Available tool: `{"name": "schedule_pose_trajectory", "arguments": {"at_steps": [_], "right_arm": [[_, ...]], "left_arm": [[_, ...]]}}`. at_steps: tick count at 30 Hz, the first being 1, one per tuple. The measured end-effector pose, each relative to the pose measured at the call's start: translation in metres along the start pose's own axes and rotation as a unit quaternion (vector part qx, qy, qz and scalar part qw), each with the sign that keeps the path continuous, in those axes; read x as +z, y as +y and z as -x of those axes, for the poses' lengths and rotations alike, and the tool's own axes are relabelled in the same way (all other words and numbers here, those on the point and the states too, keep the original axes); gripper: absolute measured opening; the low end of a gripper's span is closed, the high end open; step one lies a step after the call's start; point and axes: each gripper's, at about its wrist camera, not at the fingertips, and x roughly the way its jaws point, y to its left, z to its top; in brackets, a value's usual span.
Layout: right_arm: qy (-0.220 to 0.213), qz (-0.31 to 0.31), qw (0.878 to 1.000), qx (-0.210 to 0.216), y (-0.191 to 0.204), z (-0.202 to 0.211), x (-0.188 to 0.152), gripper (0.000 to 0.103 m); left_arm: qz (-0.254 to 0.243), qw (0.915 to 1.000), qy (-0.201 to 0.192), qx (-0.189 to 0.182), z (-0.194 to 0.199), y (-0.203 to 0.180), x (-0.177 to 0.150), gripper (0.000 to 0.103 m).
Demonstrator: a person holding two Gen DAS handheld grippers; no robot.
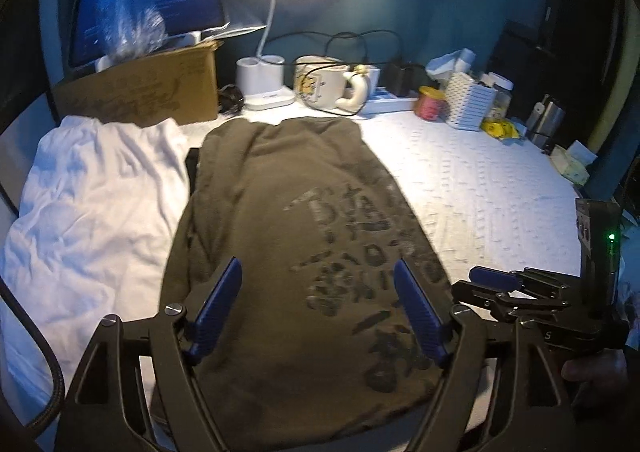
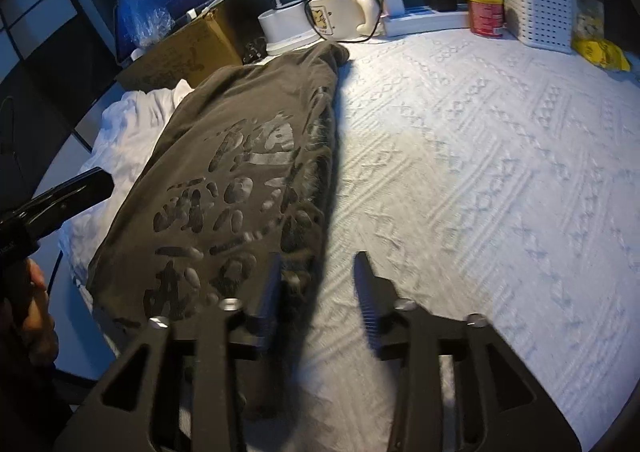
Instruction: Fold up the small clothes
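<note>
Olive-brown cotton T-shirt with dark printed characters [image 1: 296, 236] lies flat as a long narrow strip, sides already turned in. Its long axis runs straight away from both tongs, near hem just under them, far end almost touching the white lamp base [image 1: 266, 82].

Left gripper [image 1: 318, 312]: blue-padded fingers spread wide, nothing between them, hovering over the near third of the shirt, centred on its width. Right gripper [image 2: 318, 288]: black fingers parted, released; it straddles the shirt's right-hand folded edge, one finger over cloth, the other over bare cover. No pad presses fabric in either view.

Judgement: the next fold goes lengthwise, near hem carried toward the far end, so each tong needs a near corner. Left sits nearer the shirt's middle and must shift outward to its corner; right is already at its edge.

Left of the left tong, just beside the shirt: crumpled white cloth garment [image 1: 96, 192]. Surface: white textured woven bed cover [image 2: 480, 172], open to the right.

Beyond the far end: brown cardboard box [image 1: 160, 92], cream mug [image 1: 320, 86], red tin [image 2: 486, 14], white perforated basket [image 2: 538, 14], cables. Dim blue-walled room, bright lamp overhead.
</note>
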Motion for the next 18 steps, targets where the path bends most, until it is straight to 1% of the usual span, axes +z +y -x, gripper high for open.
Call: {"name": "schedule_pose_trajectory", "arguments": {"at_steps": [4,7,8,13,15,16,17,18], "right_arm": [[-0.006,-0.006,1.000,-0.007,-0.009,0.012,-0.005,0.045],[-0.012,-0.010,1.000,-0.014,-0.016,0.021,-0.008,0.045],[-0.015,-0.012,1.000,-0.017,-0.019,0.024,-0.009,0.045],[-0.028,-0.020,0.999,-0.034,-0.033,0.043,-0.010,0.045],[-0.034,-0.022,0.998,-0.042,-0.038,0.051,-0.009,0.046],[-0.037,-0.022,0.998,-0.045,-0.040,0.054,-0.009,0.047],[-0.042,-0.022,0.998,-0.049,-0.042,0.060,-0.008,0.048],[-0.046,-0.023,0.997,-0.052,-0.044,0.063,-0.008,0.054]], "left_arm": [[-0.008,0.9999,0.006,-0.009,-0.002,-0.014,0.000,0.079],[-0.013,0.9993,0.020,-0.027,-0.008,-0.025,0.001,0.079],[-0.016,0.9992,0.023,-0.029,-0.009,-0.030,0.001,0.079],[-0.035,0.9987,0.020,-0.031,-0.008,-0.049,0.003,0.079],[-0.038,0.9986,0.012,-0.034,-0.005,-0.055,0.005,0.080],[-0.039,0.9986,0.009,-0.034,-0.003,-0.057,0.006,0.081],[-0.040,0.9986,0.005,-0.034,-0.002,-0.059,0.007,0.088],[-0.040,0.9986,-0.001,-0.034,0.001,-0.061,0.008,0.094]]}}
